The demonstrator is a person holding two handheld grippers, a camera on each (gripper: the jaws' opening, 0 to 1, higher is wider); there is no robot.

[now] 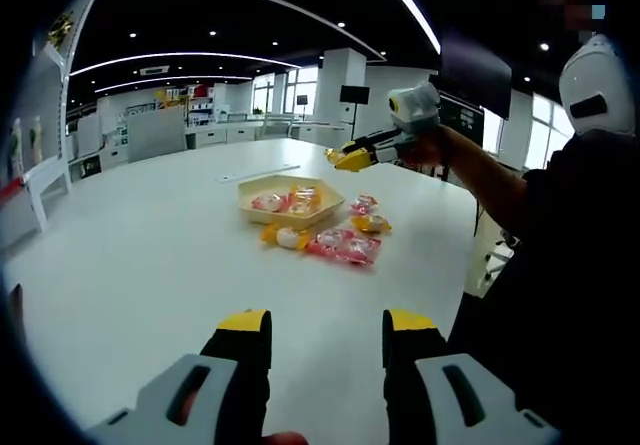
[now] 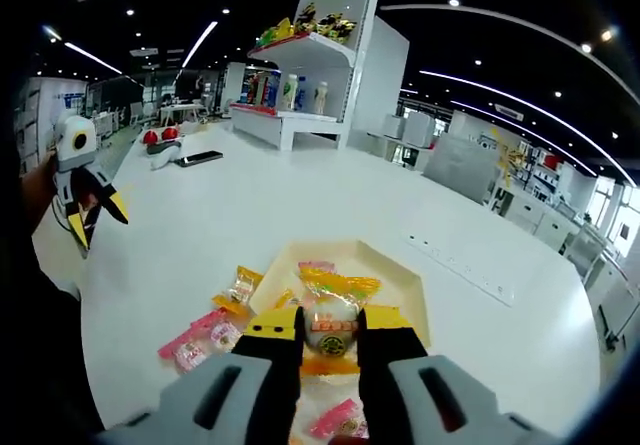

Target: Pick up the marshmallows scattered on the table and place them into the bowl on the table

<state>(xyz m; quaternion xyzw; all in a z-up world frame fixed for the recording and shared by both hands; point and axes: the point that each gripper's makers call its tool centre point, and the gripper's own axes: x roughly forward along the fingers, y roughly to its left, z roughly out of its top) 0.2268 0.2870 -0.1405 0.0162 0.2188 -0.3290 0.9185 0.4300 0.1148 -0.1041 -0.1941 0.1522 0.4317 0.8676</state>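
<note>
White table (image 1: 150, 235): bears all items. Bowl (image 2: 405, 283), pale, hexagonal: just ahead of right gripper (image 2: 331, 337), already holding packets. Left gripper (image 1: 327, 327): jaws parted, nothing between, well short of the bowl. Right gripper: clenched on a wrapped marshmallow (image 2: 333, 330) at the bowl's near edge. Loose marshmallows (image 2: 205, 337): pink and yellow packets, left of its jaws.
</note>
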